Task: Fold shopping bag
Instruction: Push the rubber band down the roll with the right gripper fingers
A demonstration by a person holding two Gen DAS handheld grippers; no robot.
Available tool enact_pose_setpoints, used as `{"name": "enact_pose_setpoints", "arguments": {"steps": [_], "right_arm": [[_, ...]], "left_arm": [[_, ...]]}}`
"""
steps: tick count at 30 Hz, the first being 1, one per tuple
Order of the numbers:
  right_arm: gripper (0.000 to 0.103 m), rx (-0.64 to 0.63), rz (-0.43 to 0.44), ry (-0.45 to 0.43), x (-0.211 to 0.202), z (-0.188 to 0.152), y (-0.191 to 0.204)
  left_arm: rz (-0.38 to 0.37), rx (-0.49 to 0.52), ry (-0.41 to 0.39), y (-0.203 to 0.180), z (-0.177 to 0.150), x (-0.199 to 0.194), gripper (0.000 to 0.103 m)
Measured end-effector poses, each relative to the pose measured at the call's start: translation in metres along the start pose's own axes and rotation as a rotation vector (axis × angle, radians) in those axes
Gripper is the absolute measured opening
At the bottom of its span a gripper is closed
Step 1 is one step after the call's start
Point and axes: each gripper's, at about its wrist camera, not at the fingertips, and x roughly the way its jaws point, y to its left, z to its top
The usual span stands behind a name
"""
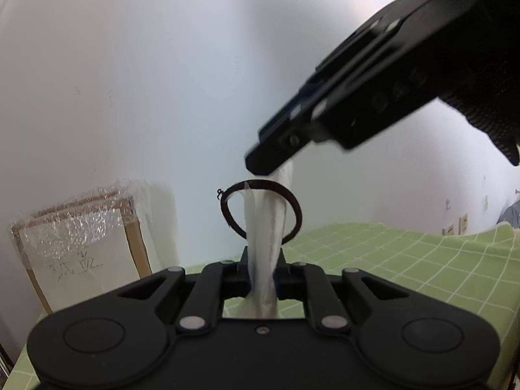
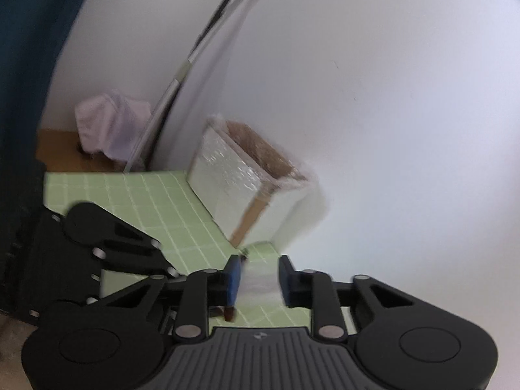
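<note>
1. In the left wrist view, the rolled white shopping bag (image 1: 265, 243) was seen clamped upright between the narrow jaws of the left gripper (image 1: 264, 273), with a dark hair tie (image 1: 294, 204) looped around it.
2. There, its top was pinched by the right gripper (image 1: 276, 165) from above.
3. In the blurred right wrist view, the right gripper (image 2: 258, 279) appeared partly closed around pale bag material (image 2: 258, 284); contact with the pads could not be told.
4. A wrapped box (image 2: 240, 175) on the green checked cloth (image 2: 156, 204) was shown more fully there.
</note>
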Motion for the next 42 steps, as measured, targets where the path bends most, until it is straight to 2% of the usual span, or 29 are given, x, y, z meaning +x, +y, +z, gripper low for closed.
{"name": "enact_pose_setpoints", "arguments": {"steps": [3, 6, 7, 8, 12, 18, 23, 26, 28, 29, 30, 31, 32, 35, 40, 42], "right_arm": [[0.025, -0.032, 0.032, 0.019, 0.001, -0.002, 0.009], [0.025, -0.067, 0.013, 0.050, 0.009, -0.008, 0.017], [0.018, -0.057, 0.021, 0.052, 0.011, -0.009, 0.016], [0.002, -0.044, 0.028, 0.054, 0.012, -0.010, 0.016], [0.003, 0.065, 0.080, 0.048, 0.014, -0.009, 0.007], [0.003, 0.296, 0.248, 0.050, 0.030, -0.006, -0.010], [0.003, 0.433, 0.383, 0.088, 0.034, -0.017, -0.017], [0.003, 0.493, 0.378, 0.104, 0.030, -0.024, -0.022], [0.008, 0.524, 0.351, 0.115, 0.027, -0.026, -0.026], [0.015, 0.551, 0.339, 0.118, 0.026, -0.027, -0.029], [0.023, 0.593, 0.324, 0.115, 0.024, -0.028, -0.032], [0.042, 0.642, 0.310, 0.110, 0.022, -0.030, -0.036], [0.052, 0.700, 0.297, 0.104, 0.021, -0.033, -0.039], [0.055, 0.863, 0.275, 0.106, 0.023, -0.043, -0.050], [0.057, 1.031, 0.196, 0.131, 0.034, -0.053, -0.061], [0.057, 1.094, 0.212, 0.137, 0.042, -0.057, -0.064]], "left_arm": [[0.000, -0.009, 0.004, 0.002, -0.001, 0.002, 0.011], [-0.002, -0.006, 0.015, 0.002, -0.001, 0.003, 0.011], [-0.003, -0.004, 0.021, 0.003, -0.002, 0.005, 0.011], [-0.005, -0.003, 0.023, 0.004, -0.002, 0.007, 0.011], [-0.008, 0.000, 0.028, 0.004, -0.002, 0.009, 0.011], [-0.017, 0.023, 0.020, 0.005, -0.003, 0.012, 0.011], [0.004, -0.062, 0.021, 0.018, -0.003, 0.014, 0.011], [0.012, -0.083, 0.021, 0.021, -0.004, 0.015, 0.011], [0.014, -0.068, 0.024, 0.019, -0.003, 0.016, 0.011], [0.017, -0.061, 0.025, 0.019, -0.003, 0.017, 0.011], [0.020, -0.054, 0.025, 0.018, -0.003, 0.017, 0.011], [0.025, -0.050, 0.025, 0.017, -0.003, 0.017, 0.011], [0.029, -0.045, 0.026, 0.016, -0.002, 0.016, 0.011], [0.035, -0.008, 0.024, 0.013, -0.002, 0.016, 0.011], [0.028, 0.058, 0.025, 0.005, -0.002, 0.014, 0.012], [0.025, 0.073, 0.028, 0.004, -0.002, 0.013, 0.012]]}}
